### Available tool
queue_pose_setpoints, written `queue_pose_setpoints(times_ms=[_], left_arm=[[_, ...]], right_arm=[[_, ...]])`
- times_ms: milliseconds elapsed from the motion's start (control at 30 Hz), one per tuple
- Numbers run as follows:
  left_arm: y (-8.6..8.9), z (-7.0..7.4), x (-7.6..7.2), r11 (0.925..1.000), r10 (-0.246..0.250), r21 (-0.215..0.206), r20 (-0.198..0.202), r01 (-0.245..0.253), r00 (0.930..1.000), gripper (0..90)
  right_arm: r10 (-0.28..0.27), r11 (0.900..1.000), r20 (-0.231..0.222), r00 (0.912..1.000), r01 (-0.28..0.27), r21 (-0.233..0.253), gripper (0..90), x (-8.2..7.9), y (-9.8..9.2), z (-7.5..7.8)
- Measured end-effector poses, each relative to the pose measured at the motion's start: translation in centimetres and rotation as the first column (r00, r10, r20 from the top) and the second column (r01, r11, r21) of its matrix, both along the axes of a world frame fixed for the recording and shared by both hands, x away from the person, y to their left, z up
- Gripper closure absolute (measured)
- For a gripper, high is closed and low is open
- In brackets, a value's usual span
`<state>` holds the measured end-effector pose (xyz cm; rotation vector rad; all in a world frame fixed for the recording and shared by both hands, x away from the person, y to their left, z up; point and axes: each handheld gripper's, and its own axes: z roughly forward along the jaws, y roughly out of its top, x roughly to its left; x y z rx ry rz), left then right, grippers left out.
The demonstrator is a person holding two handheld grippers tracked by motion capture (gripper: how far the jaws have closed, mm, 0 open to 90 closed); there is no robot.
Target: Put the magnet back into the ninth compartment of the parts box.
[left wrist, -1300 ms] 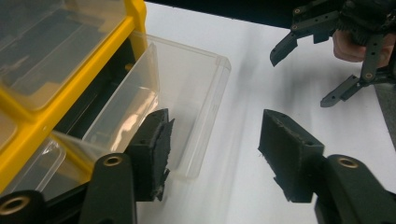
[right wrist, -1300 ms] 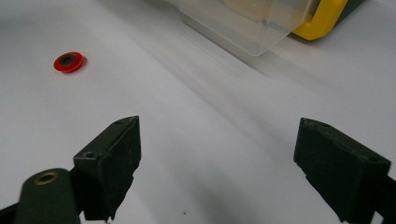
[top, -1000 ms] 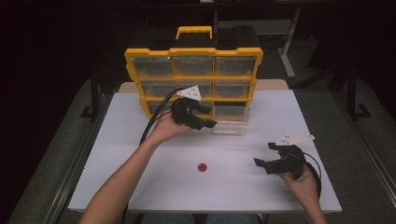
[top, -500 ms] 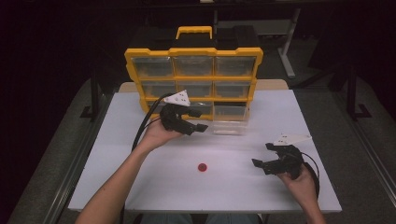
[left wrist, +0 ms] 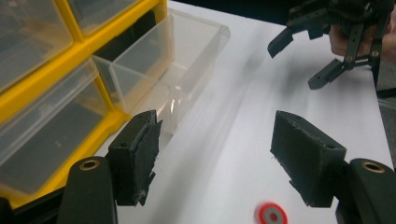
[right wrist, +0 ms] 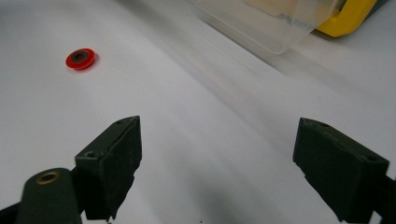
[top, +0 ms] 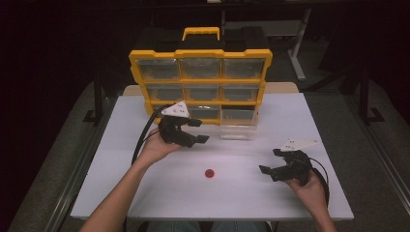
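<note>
A small red washer (top: pixel 209 173) lies flat on the white table (top: pixel 121 145), between the two grippers. It also appears low in the left gripper view (left wrist: pixel 272 215) and at the upper left of the right gripper view (right wrist: pixel 81 58). My left gripper (top: pixel 200 131) hovers open and holds nothing, just in front of the yellow drawer cabinet (top: pixel 200 82); its jaws (left wrist: pixel 215 158) stand wide apart. My right gripper (top: pixel 270 160) is open and holds nothing at the right, low over the table (right wrist: pixel 215 163). A clear drawer (top: pixel 238 126) is pulled out of the cabinet's bottom right slot.
The cabinet has three rows of clear drawers and a yellow carry handle (top: pixel 200 33). The pulled-out drawer (left wrist: pixel 173 70) looks empty. The right gripper (left wrist: pixel 327 42) shows far off in the left gripper view. Dark floor surrounds the table.
My left gripper has drawn back from the pulled-out drawer, moving left and toward the near side. The right gripper has shifted slightly left. The washer has stayed put.
</note>
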<state>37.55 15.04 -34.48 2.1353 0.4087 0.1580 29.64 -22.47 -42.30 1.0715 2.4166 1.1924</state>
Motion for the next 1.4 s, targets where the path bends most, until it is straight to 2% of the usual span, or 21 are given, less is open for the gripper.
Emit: queue_pose_setpoints(times_ms=[267,367,567,767,1133,1400], left_arm=[[1.4,-0.1,-1.5,0.9989,0.046,-0.006,0.018,-0.046,0.9988,30.1],[1.9,-0.4,-2.0,0.9974,0.071,-0.014,0.001,-0.071,0.9975,29.8],[2.8,-1.0,-2.7,0.9943,0.105,-0.017,-0.001,-0.105,0.9945,27.9],[3.6,-1.4,-3.9,0.9911,0.131,-0.023,0.018,-0.131,0.9912,26.5],[5.8,-2.5,-5.1,0.9811,0.192,-0.028,0.012,-0.191,0.9814,25.6],[7.0,-3.1,-5.8,0.9718,0.234,-0.035,0.013,-0.233,0.9722,24.9]], right_arm=[[0.01,1.0,-0.003,0.9999,-0.01,0.0,14.6,-0.1,0.1,0.0],[0.012,1.0,-0.005,0.9999,-0.012,0.0,14.6,-0.2,0.2,0.0],[0.015,1.0,-0.017,0.9997,-0.015,-0.003,14.6,-0.3,0.3,-0.1],[0.025,1.0,-0.012,0.9996,-0.026,-0.004,14.6,-0.3,0.5,-0.1],[0.032,0.999,-0.018,0.9993,-0.032,-0.002,13.8,-0.3,0.7,-0.1],[0.051,0.999,-0.048,0.9975,-0.051,0.003,13.7,-0.3,1.0,0.0]])
